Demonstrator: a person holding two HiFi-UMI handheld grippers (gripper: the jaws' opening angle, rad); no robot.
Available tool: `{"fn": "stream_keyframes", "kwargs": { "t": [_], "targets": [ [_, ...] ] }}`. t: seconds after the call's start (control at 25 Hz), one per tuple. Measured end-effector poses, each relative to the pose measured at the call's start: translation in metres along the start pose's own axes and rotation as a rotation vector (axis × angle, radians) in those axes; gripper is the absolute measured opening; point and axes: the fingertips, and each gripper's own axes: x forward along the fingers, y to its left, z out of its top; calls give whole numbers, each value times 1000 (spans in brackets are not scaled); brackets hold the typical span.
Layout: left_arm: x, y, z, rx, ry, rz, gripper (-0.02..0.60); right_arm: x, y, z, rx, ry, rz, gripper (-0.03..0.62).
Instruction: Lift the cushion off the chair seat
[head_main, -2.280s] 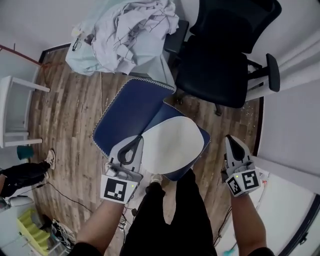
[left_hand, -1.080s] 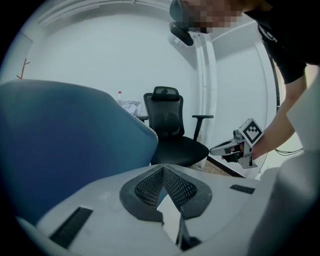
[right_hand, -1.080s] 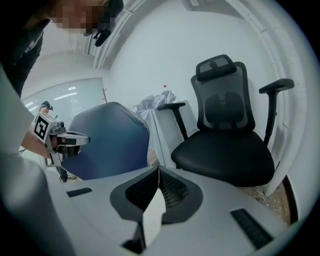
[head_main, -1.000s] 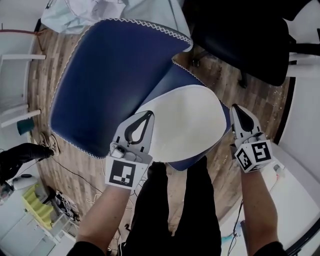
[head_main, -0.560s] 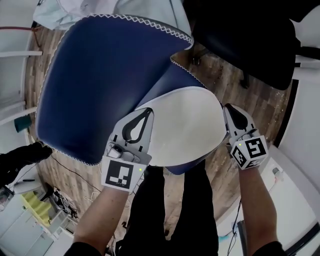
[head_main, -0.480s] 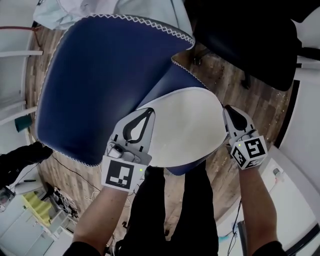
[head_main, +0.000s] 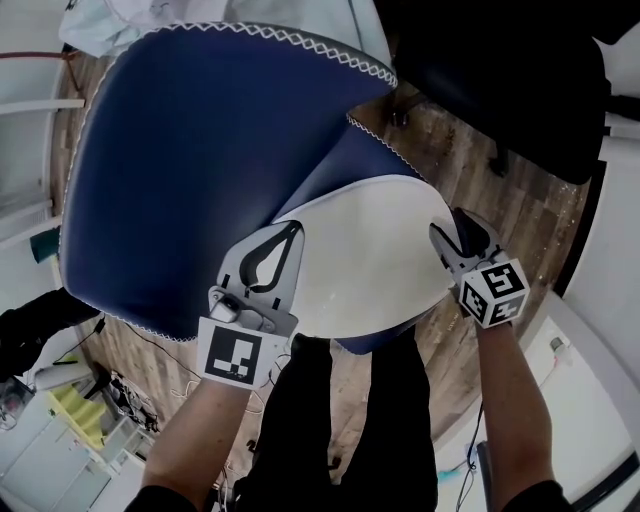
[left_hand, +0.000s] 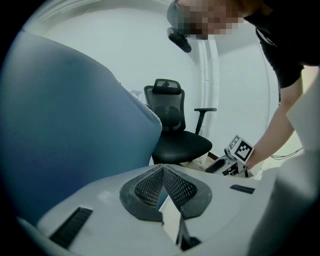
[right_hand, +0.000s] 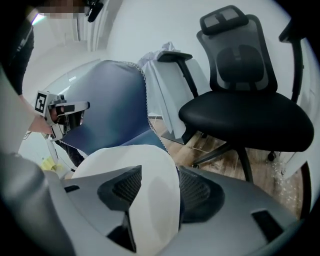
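The blue cushion (head_main: 200, 160) with white zigzag trim is folded, its big flap raised at the left (left_hand: 65, 120) (right_hand: 110, 100). A white rounded panel (head_main: 370, 250) lies over its lower blue part. My left gripper (head_main: 288, 232) sits where flap and panel meet, jaws shut (left_hand: 162, 172) on a thin blue and white edge. My right gripper (head_main: 452, 232) is at the panel's right rim. Its jaws are opening, and the white panel's edge (right_hand: 145, 170) stands between them (right_hand: 155, 185), blue showing just under it. Each gripper shows in the other's view: the left (right_hand: 70, 107), the right (left_hand: 225, 162).
A black mesh office chair (head_main: 500, 70) (right_hand: 245, 110) stands close behind on the wood floor (head_main: 470, 180). Crumpled pale cloth (head_main: 150, 15) lies beyond the cushion. White furniture (head_main: 25, 110) and cables are at the left, a white wall at the right.
My right gripper sank and came in against the white panel's rim, and its jaws went from shut to spread around that edge. The left gripper barely moved. The blue flap fills more of the head view.
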Motion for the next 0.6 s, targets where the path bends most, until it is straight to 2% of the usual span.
{"fn": "stream_keyframes", "kwargs": {
  "t": [0.16,0.6],
  "targets": [
    [-2,8,-5,-8,12,6,5,14,-1,-9,-17,57,-10,253],
    [-1,13,-6,-12,10,14,5,22,-6,-25,5,103,-25,255]
  ]
}}
